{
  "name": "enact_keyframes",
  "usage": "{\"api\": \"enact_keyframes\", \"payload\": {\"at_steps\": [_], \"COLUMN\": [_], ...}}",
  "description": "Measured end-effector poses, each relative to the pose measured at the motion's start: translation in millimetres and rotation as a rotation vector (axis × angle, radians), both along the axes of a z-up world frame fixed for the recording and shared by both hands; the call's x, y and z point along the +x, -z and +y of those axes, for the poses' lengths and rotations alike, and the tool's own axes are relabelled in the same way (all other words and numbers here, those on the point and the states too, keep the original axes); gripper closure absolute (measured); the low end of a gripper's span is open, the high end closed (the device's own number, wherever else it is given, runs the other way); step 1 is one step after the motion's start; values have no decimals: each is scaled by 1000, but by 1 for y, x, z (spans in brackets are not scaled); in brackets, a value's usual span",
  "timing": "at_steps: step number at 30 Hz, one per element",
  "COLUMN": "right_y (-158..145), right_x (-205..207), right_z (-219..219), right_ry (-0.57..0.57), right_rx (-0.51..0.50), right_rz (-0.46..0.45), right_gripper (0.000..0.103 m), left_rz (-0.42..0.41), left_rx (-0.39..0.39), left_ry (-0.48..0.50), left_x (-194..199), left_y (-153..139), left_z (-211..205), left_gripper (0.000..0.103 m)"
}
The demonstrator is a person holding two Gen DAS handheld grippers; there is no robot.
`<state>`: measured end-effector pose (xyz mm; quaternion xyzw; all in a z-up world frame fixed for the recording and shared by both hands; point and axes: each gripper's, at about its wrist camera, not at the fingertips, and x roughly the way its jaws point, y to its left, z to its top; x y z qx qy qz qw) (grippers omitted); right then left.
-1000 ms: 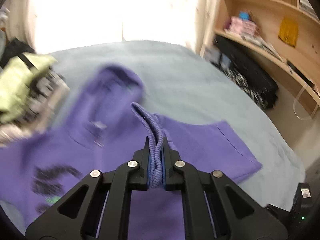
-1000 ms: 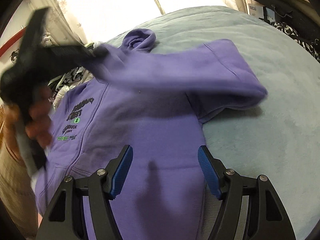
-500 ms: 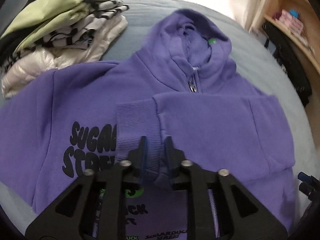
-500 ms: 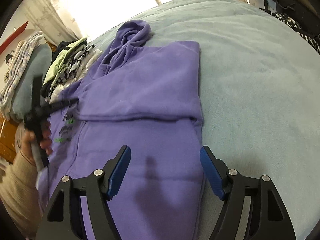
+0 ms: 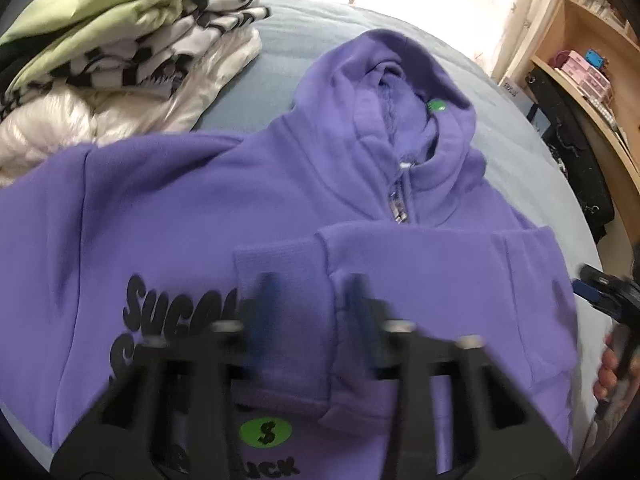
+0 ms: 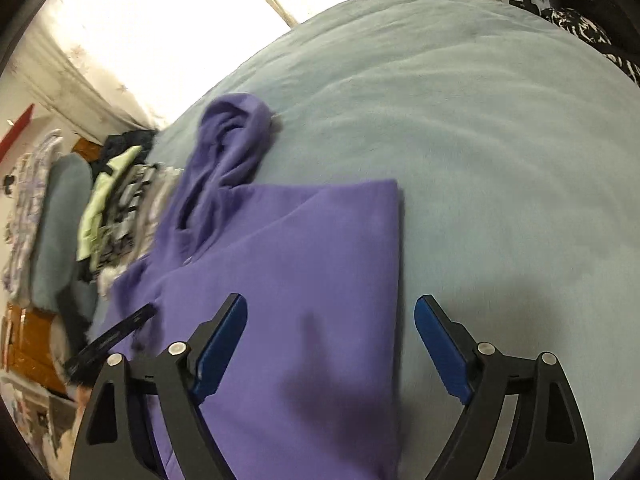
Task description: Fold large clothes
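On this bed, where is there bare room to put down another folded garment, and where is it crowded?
Free: the wide stretch of blue-grey blanket beyond the purple hoodie's folded edge, running toward the dark clutter at the bed's far side. Crowded: the strip beside the hood, where the stack of folded clothes nearly meets the hoodie's shoulder.

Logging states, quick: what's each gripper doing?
Left gripper: jaws apart, closing over the sleeve cuff.
Right gripper: opening, holding nothing.

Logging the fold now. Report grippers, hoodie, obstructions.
Left gripper jaws apart, closing over the sleeve cuff, nothing gripped. Right gripper opening, empty. Purple hoodie flat, one sleeve folded across. Nothing in the way.
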<state>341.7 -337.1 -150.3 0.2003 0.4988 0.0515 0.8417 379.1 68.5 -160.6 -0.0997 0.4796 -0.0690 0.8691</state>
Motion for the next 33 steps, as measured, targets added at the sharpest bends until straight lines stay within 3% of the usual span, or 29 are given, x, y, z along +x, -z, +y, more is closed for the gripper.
{"api": "enact_keyframes", "payload": {"at_steps": [1, 3, 4, 5, 6, 8, 10, 11, 13, 16, 18, 20, 21, 27, 31, 32, 33], "right_y": [6, 21, 28, 33, 34, 14, 1, 2, 17, 29, 28, 28, 28, 37, 39, 40, 40], "right_x": [9, 29, 35, 42, 47, 46, 39, 41, 50, 56, 58, 58, 51, 29, 18, 18, 17], "right_z": [-1, -5, -6, -3, 4, 25, 38, 40, 41, 29, 21, 17, 17, 24, 27, 29, 30], "right_ry": [5, 32, 42, 29, 3, -34, -37, -23, 3, 13, 20, 18, 13, -23, -35, -40, -43], "right_rx": [-9, -18, -24, -39, -79, -203, -227, -253, -302, -230, -205, -204, -206, -202, -208, -214, -219], "right_rz": [6, 42, 54, 63, 61, -52, -162, -166, -99, -46, -37, -40, -40, -23, -28, -29, -28], "right_gripper": [16, 21, 30, 60, 74, 83, 83, 83, 83, 76, 56, 48, 48, 45, 42, 42, 41], "left_rz": [-6, -56, -94, -125, -161, -198, -186, -159, -83, -47, -34, -28, -26, 50, 33, 35, 35], "left_rx": [-6, 30, 43, 47, 48, 46, 62, 55, 4, -35, -47, -53, -56, -64, -43, -44, -53], "left_ry": [7, -8, -14, -20, -36, -55, -68, -65, -50, -32, -25, -26, -28, 19, -8, -17, -11], "left_x": [3, 5, 6, 4, 2, 1, 4, 6, 10, 9, 7, 1, -1, -14, -21, -20, -19], "left_y": [-3, -14, -22, -31, -40, -49, -45, -39, -25, -16, -11, -8, -7, 14, 19, 19, 18], "left_z": [0, 0, 0, 3, 7, 14, 20, 23, 28, 31, 33, 34, 33, 26, 21, 21, 19], "left_gripper": [102, 103, 103, 103, 103, 103, 103, 103, 103, 99, 77, 57, 53, 52, 52, 62, 88]}}
